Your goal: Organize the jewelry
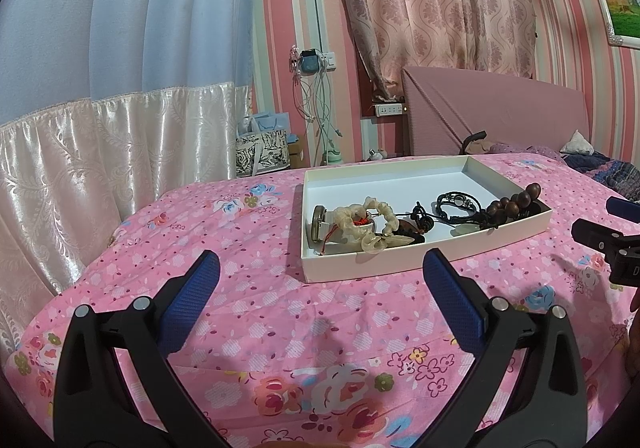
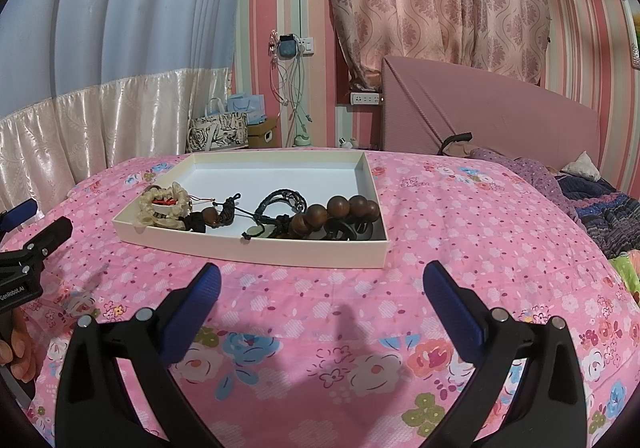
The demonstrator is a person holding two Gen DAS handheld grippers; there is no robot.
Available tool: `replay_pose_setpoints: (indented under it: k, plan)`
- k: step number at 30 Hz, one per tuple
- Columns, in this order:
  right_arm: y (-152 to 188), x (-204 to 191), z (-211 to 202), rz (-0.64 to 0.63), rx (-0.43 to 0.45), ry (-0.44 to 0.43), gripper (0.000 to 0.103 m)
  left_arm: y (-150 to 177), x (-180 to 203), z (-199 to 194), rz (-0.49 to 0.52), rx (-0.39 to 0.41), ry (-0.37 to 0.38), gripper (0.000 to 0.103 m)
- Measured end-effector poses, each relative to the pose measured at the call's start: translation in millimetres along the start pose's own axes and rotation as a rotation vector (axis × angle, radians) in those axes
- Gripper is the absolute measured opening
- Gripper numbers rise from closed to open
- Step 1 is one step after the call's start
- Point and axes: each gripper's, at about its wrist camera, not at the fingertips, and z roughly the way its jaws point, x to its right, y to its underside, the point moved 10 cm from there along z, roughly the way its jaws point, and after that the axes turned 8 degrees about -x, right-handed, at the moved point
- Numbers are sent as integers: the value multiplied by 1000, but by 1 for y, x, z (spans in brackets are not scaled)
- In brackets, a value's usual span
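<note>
Jewelry all sits in the shallow white cardboard tray on the pink floral bedspread, bunched along the tray's near edge; far half of the tray is bare. Tray lies dead ahead of both grippers, long axis running roughly L-R across both views. In the left wrist view the tray is ahead and a bit to the R, w/ the pale translucent chunky-bead bracelet nearest the left gripper. In the right wrist view the tray is ahead and slightly L, w/ the dark brown round wooden bead strand at the tray's right end, closest to the right gripper. Black braided cord pieces w/ a small pale green pendant sit between the two clusters, tangled together, can't tell which cord belongs to what. Both grippers spread wide, blue pads apart, holding nothing, hovering over the bedspread just short of the tray's near wall, aimed fwd and slightly down. Judgement: neither has a clear edge on the middle pile; L is better placed for the pale bracelet, R for the wooden beads. Next move prob needs a fwd reach over the near wall.
</note>
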Motion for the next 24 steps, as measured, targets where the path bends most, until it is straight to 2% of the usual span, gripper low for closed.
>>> replay_pose_setpoints:
  k: [24]
  plan:
    - [1,2,-1,2,-1,0,101,0,0,0,1,-1,-1,100]
